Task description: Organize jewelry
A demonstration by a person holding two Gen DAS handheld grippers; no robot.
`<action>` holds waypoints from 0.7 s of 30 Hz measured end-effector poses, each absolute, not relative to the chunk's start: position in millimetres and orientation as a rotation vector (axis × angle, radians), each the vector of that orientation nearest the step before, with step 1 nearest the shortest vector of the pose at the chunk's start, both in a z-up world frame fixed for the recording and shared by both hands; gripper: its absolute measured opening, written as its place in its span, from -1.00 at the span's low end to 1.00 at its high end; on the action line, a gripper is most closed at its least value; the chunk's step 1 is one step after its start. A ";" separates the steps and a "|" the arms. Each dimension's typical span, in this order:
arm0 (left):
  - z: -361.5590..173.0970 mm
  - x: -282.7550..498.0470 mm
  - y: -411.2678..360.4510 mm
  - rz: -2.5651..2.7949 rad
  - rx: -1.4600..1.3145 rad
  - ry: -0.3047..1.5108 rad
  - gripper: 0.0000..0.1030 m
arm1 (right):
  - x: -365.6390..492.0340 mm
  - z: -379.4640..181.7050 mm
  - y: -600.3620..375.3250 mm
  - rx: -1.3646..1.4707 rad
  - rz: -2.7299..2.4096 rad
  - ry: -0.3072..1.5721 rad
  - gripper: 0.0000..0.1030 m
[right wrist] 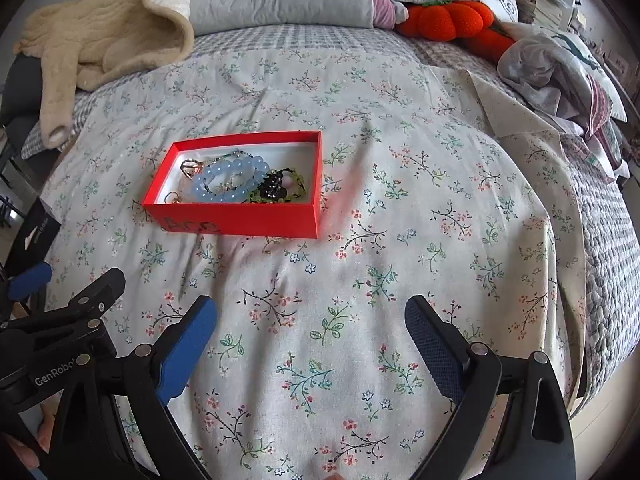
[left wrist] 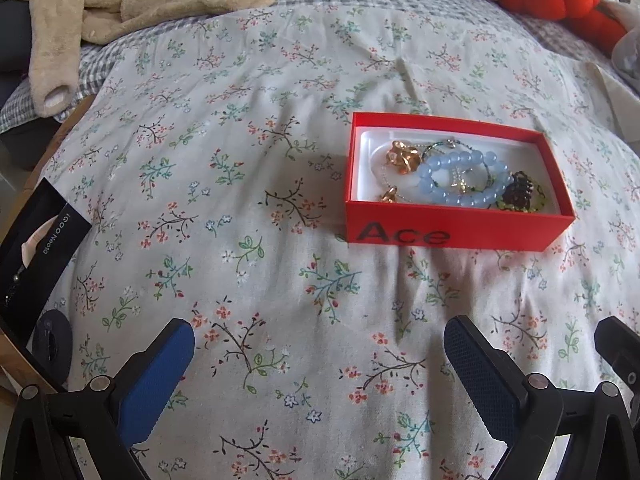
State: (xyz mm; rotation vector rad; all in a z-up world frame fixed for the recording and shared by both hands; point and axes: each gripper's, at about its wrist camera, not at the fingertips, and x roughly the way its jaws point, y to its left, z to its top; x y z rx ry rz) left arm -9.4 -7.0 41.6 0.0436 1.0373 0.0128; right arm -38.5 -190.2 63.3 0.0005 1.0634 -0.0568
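Observation:
A red box (left wrist: 456,233) marked "Ace" lies on the floral bedspread and also shows in the right wrist view (right wrist: 236,220). Inside lie a pale blue bead bracelet (left wrist: 464,178) (right wrist: 228,178), gold pieces (left wrist: 404,157), and a dark bead cluster with green beads (left wrist: 520,194) (right wrist: 276,188). My left gripper (left wrist: 320,360) is open and empty, well in front of the box. My right gripper (right wrist: 312,336) is open and empty, in front and to the right of the box. The left gripper's body shows at the left of the right wrist view (right wrist: 64,320).
A black box (left wrist: 36,248) lies at the bed's left edge. A beige fleece garment (left wrist: 132,4) and pillows lie at the back left. An orange plush pumpkin (right wrist: 448,18) and crumpled cloth (right wrist: 556,68) lie at the back right. The bedspread (right wrist: 400,208) spreads around the box.

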 end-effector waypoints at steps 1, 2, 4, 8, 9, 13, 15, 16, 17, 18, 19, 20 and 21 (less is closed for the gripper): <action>41.7 -9.7 -6.8 0.013 0.044 1.036 0.99 | -38.7 63.2 -190.5 0.000 -0.059 1.062 0.87; 41.7 -10.1 -6.4 0.013 0.045 1.035 0.99 | -38.5 63.0 -190.5 -0.001 -0.060 1.062 0.87; 41.6 -11.1 -6.7 0.012 0.047 1.033 0.99 | -38.1 62.5 -189.6 -0.005 -0.061 1.063 0.87; 40.3 -11.6 -6.9 0.008 0.056 1.037 0.99 | -37.8 61.4 -188.1 -0.010 -0.063 1.064 0.87; 40.0 -11.5 -7.1 0.008 0.058 1.040 0.99 | -37.8 61.5 -187.9 -0.011 -0.063 1.063 0.87; 41.0 -12.6 -5.7 0.007 0.058 1.038 0.99 | -37.0 60.5 -187.9 -0.016 -0.068 1.061 0.87; 41.6 -12.8 -4.7 0.008 0.058 1.035 0.99 | -37.6 60.2 -188.4 -0.015 -0.071 1.061 0.87; 41.8 -13.1 -3.9 0.008 0.056 1.034 0.99 | -37.6 60.2 -188.7 -0.014 -0.073 1.060 0.87; 41.9 -13.0 -3.7 0.007 0.055 1.033 0.99 | -37.8 60.5 -189.1 -0.014 -0.074 1.060 0.87; 42.2 -13.3 -3.5 0.007 0.054 1.032 0.99 | -37.8 60.8 -189.4 -0.014 -0.075 1.058 0.87; 42.4 -13.4 -3.6 0.006 0.055 1.031 0.99 | -37.9 61.1 -189.5 -0.014 -0.076 1.057 0.87; 42.5 -13.7 -3.8 0.005 0.056 1.030 0.99 | -38.1 61.4 -189.7 -0.013 -0.078 1.055 0.87; 42.8 -14.2 -4.0 0.004 0.057 1.027 0.99 | -38.2 61.8 -189.8 -0.011 -0.078 1.053 0.87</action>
